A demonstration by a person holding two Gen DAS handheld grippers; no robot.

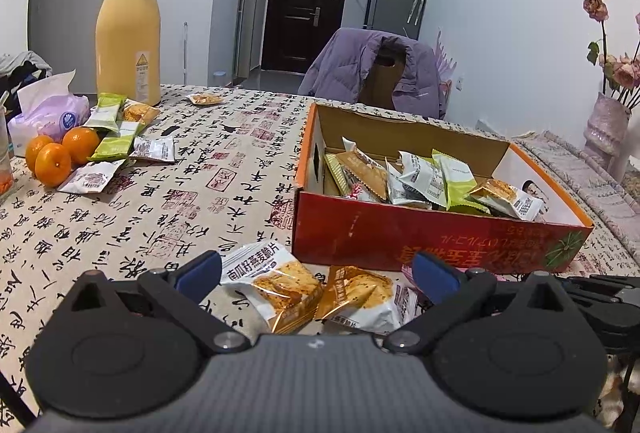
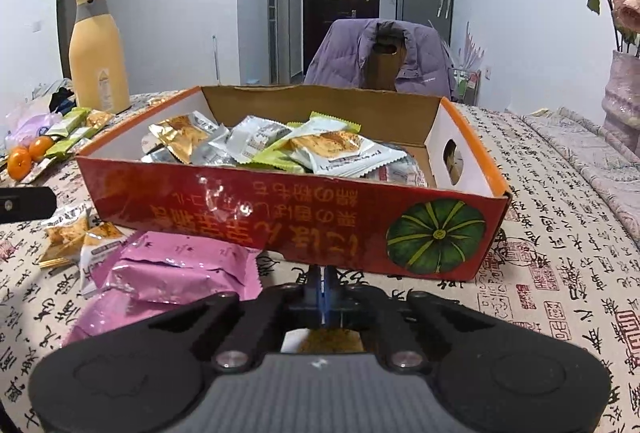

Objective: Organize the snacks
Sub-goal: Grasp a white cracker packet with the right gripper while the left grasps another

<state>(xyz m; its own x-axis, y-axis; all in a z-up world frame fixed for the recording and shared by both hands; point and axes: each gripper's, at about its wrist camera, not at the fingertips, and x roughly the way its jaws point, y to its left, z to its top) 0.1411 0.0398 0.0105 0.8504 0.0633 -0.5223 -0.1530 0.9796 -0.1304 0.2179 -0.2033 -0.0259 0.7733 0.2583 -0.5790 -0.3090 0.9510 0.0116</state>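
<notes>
A red cardboard box [image 1: 400, 229] [image 2: 280, 217] stands on the table, holding several snack packets [image 1: 416, 177] [image 2: 280, 145]. My left gripper [image 1: 318, 271] is open just before the box's near wall. Two orange-and-white packets [image 1: 276, 289] [image 1: 360, 299] lie on the cloth between its blue pads. My right gripper [image 2: 324, 287] is shut in front of the box, its pads pressed together on the edge of a brown-and-white packet [image 2: 328, 341], most of which is hidden under the fingers. Pink packets [image 2: 180, 273] lie to its left.
At the far left sit more loose packets [image 1: 112, 137], three oranges [image 1: 56, 153], a tissue pack [image 1: 44, 109] and a tall yellow flask [image 1: 128, 33]. One packet [image 1: 205, 99] lies alone farther back. A chair with a purple jacket [image 1: 380, 65] stands behind the table, a vase [image 1: 608, 125] at the right.
</notes>
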